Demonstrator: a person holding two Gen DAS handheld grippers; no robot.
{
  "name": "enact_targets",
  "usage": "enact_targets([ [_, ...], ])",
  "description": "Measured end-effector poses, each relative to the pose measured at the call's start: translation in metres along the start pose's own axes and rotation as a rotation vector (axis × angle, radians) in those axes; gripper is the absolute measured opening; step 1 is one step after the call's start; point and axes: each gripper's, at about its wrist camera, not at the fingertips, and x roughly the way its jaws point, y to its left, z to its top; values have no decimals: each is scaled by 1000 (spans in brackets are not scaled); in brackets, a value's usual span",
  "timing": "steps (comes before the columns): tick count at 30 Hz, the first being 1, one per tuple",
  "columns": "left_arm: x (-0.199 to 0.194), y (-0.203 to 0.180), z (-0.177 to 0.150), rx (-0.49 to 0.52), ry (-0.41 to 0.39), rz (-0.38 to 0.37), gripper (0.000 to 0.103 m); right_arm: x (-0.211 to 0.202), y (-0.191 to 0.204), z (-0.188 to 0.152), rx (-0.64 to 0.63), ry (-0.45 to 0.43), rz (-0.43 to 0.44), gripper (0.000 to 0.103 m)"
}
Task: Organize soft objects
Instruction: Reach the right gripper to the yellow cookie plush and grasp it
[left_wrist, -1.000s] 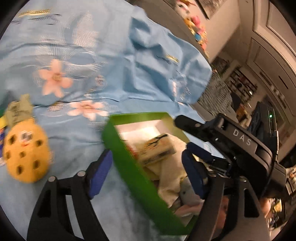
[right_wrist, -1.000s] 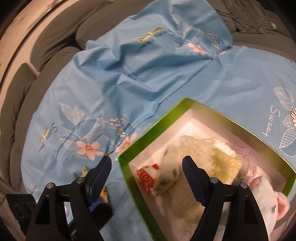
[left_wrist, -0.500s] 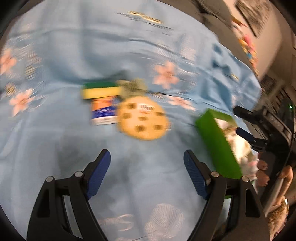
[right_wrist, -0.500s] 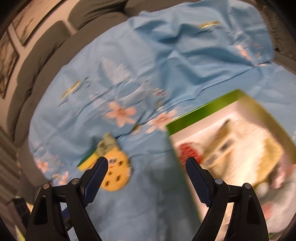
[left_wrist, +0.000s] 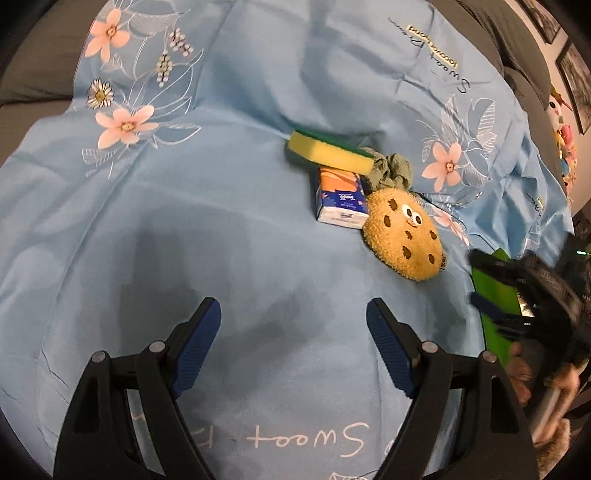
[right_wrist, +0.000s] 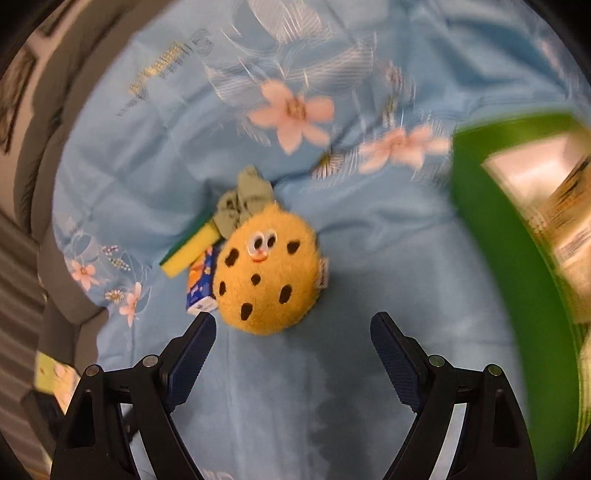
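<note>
Claws first, since they're closest to the lens: the left claw (left_wrist: 293, 314) hangs spread wide over bare blue cloth (left_wrist: 155, 229), nothing between its blue pads, just its own shadow under it. Same story for the right claw (right_wrist: 293, 328), released and gripping nothing, though its left pad sits just short of the cookie plush (right_wrist: 267, 273), which lies a bit beyond and between the fingers. From the left wrist view you can also spot the right claw at the right edge with a person's hand (left_wrist: 532, 373) wrapped round the handle, kinda blurry.

A little further out is the pile of soft stuff, all lying on the flowery blue cloth. The cookie plush (left_wrist: 404, 236) is face up, googly eyes and dark chips showing. Touching its side is a small tissue pack (left_wrist: 341, 201), orange and blue wrapper, lying flat. Right behind that is a yellow sponge with a green scrub side (left_wrist: 328, 151), and a crumpled grey-green rag (left_wrist: 391, 170) is bunched against the sponge's end and the top of the plush. All four are huddled together, touching.

Off to the right is the green box (right_wrist: 491, 236), open top, white inside, with some pale soft things in it, too smeared to name. It's apart from the pile.

Past the cloth, a grey sofa (left_wrist: 491, 22).
</note>
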Motion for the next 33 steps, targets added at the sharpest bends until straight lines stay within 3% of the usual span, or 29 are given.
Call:
enact_targets([
  [3,2,2,0,-16,21,-1,80,34,-7,-2,73,55,-1,83],
  [5,2,2,0,-17,28,-6,80,35,0,-3,23,-20,-32,76],
  [7,2,3,2,-23,27,-8,80,42,7,-2,-17,-20,-11,71],
  [9,3,2,3,-27,28,-12,80,51,9,-1,-16,-11,20,55],
  [10,4,0,3,-25,32,-18,80,53,11,-1,-38,-35,-8,47],
  [11,4,-2,3,-20,35,-26,80,56,14,-1,-64,-41,-36,33],
  [15,2,-5,2,-1,36,-28,80,49,22,-5,-85,-43,-12,20],
  [20,0,-2,5,-24,36,-23,80,11,31,-22,-85,-31,76,19],
  [24,-4,1,6,-36,35,-33,80,-7,32,-45,-67,128,177,19],
  [27,-5,0,4,-36,39,-39,80,-5,36,-57,-104,202,144,19],
  [29,-3,-2,2,-24,51,-49,80,0,37,-58,-150,236,31,20],
  [31,2,-6,-1,-14,59,-39,79,3,32,-57,-155,233,-29,34],
  [33,6,-11,-5,-2,57,-19,79,2,26,-52,-153,199,-81,61],
])
